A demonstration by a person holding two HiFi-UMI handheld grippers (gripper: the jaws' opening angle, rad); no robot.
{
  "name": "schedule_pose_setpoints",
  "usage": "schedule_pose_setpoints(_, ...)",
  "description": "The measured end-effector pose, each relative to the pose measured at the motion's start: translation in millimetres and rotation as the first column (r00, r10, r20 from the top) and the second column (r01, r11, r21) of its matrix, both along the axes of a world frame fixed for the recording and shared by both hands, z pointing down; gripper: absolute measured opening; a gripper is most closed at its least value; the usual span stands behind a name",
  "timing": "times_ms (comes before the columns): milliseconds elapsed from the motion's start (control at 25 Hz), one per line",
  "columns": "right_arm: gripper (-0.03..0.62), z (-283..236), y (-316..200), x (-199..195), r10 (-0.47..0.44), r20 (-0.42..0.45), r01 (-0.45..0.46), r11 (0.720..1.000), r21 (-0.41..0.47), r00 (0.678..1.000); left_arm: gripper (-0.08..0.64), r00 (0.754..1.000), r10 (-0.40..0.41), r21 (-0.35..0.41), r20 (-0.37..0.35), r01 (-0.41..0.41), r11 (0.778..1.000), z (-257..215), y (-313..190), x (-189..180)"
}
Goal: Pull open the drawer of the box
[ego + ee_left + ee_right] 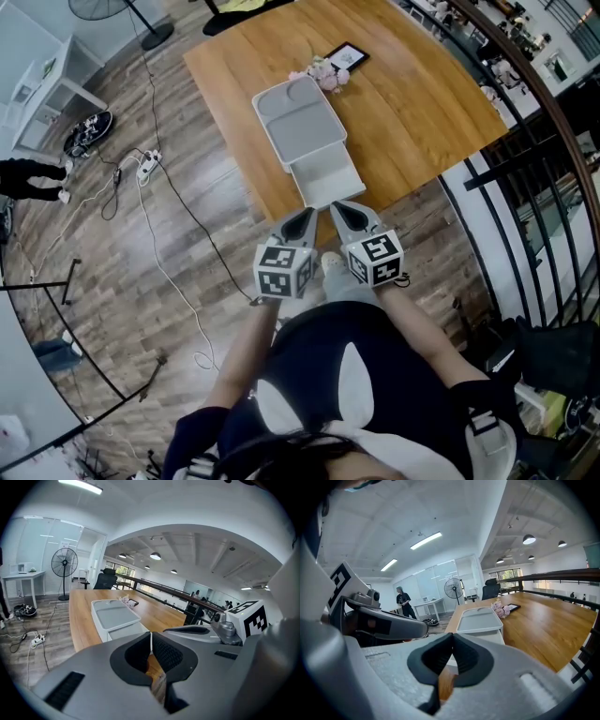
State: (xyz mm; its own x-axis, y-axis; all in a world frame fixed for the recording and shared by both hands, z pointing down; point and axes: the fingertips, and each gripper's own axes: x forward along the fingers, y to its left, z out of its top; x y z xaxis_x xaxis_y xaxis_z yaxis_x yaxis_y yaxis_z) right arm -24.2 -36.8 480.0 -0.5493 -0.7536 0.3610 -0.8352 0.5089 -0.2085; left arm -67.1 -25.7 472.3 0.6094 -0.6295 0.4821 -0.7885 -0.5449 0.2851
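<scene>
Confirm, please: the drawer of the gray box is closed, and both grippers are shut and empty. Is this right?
No: the drawer stands pulled out of the gray box, as the head view shows. The rest is right.

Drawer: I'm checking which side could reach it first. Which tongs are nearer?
Right, narrowly. The right tongs, shut, sit just before the front edge of the drawer, near its middle; the left tongs, also shut, sit off its left front corner, slightly farther back.
</scene>
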Motion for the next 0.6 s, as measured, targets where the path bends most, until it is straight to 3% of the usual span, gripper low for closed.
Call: schedule_pose_setpoints(600,-0.003,0,21,2,0.000,-0.011,0.000,1.000,-0.009,1.000,0.026,1.000,0.009,0.002,0.017,-0.009,1.000,-2,22,1)
